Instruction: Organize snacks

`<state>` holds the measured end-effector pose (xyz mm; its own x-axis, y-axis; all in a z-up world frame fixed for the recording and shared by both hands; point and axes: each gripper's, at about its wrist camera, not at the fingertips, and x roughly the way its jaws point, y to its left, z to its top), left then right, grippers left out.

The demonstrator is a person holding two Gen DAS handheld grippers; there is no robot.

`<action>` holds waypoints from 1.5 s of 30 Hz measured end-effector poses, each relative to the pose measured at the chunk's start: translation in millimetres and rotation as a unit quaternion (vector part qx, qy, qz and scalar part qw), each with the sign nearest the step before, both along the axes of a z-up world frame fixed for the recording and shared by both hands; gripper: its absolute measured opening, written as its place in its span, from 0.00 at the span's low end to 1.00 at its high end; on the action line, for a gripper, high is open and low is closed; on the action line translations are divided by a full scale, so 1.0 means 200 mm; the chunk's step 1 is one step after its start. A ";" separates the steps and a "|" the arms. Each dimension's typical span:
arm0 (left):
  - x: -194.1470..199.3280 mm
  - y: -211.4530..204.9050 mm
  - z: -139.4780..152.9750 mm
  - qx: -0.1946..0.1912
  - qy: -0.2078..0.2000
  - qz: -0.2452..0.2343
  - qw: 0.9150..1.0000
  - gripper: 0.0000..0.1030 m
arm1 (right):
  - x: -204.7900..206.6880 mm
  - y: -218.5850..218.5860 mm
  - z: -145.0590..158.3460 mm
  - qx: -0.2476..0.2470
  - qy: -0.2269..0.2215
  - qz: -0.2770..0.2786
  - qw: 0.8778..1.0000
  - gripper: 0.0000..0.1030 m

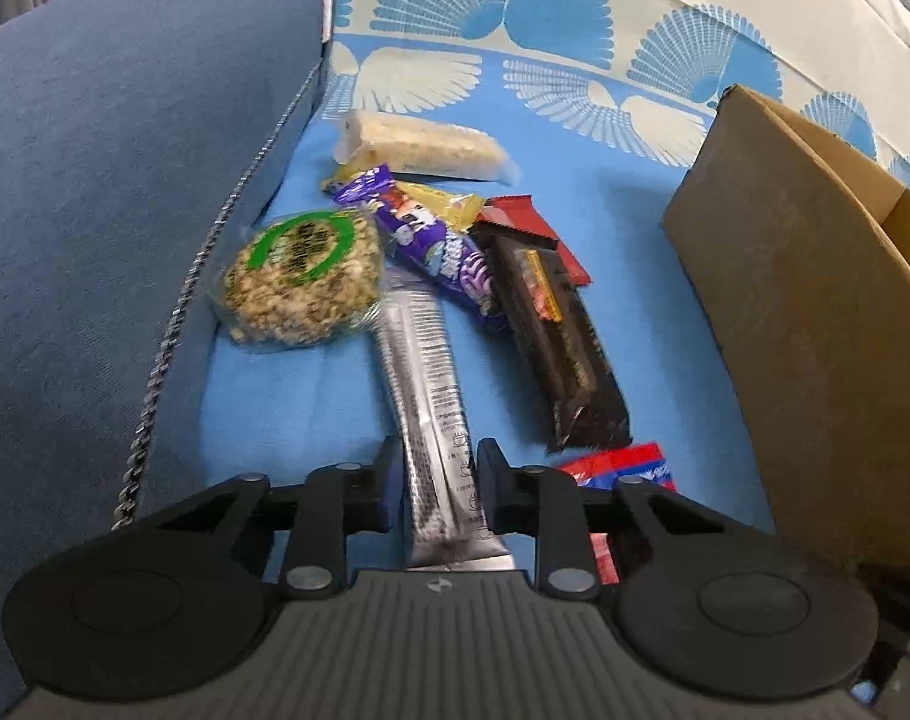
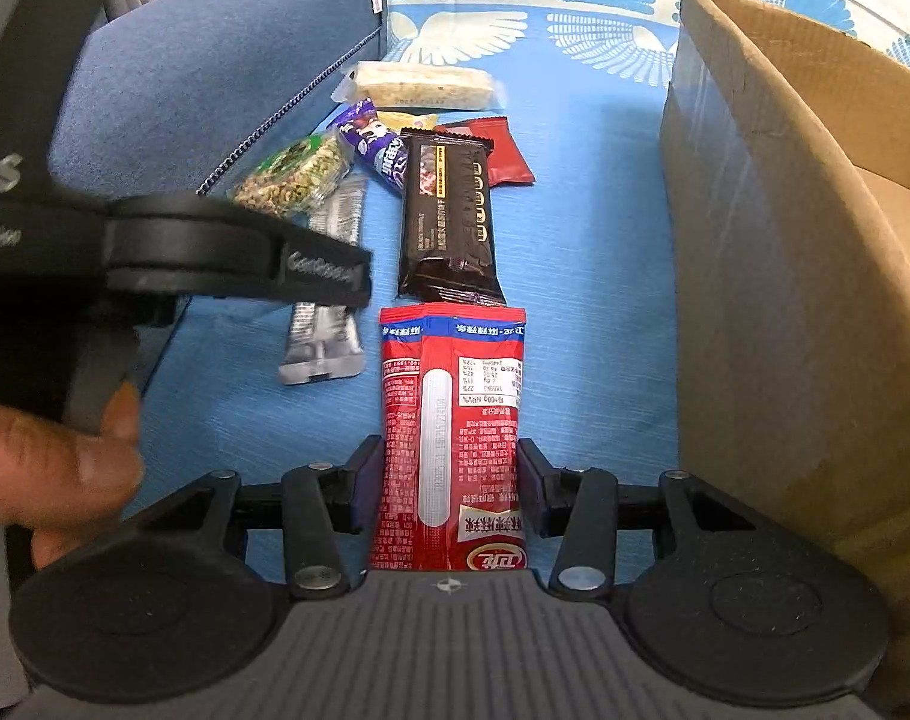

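Each gripper straddles a packet lying lengthwise left of the cardboard box (image 2: 785,276): left gripper (image 1: 437,480) jaws touching the silver packet (image 1: 425,372), right gripper (image 2: 452,480) jaws narrowly apart around the red packet (image 2: 452,408).

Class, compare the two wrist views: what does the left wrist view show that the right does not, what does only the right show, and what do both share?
Only the left wrist view shows the left tongs closed on the silver stick pack.

Only the right wrist view shows the right tongs around the red packet, a hand, and the left tool from outside.

Both show the round nut cake, the purple wrapper, the black bar, the pale bar, the cardboard box and the blue cloth.
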<state>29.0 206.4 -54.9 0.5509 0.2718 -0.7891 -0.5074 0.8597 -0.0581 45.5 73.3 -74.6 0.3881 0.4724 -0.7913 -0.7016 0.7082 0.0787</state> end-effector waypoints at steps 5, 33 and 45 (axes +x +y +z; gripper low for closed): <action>-0.12 0.00 0.02 -0.008 0.005 0.007 1.000 0.27 | 0.00 0.01 0.00 0.000 0.002 -0.001 1.000 0.47; -0.27 -0.01 0.02 -0.044 0.021 0.005 0.999 0.45 | -0.02 0.02 0.00 -0.005 -0.005 0.015 1.000 0.53; -0.28 -0.02 0.03 -0.031 0.018 0.003 0.999 0.29 | -0.04 0.01 0.02 -0.008 -0.025 0.024 0.999 0.46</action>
<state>-27.4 201.5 -49.3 0.5209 0.2249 -0.8234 -0.5159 0.8515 -0.0938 36.9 76.0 -70.4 0.4047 0.4788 -0.7791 -0.7373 0.6748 0.0317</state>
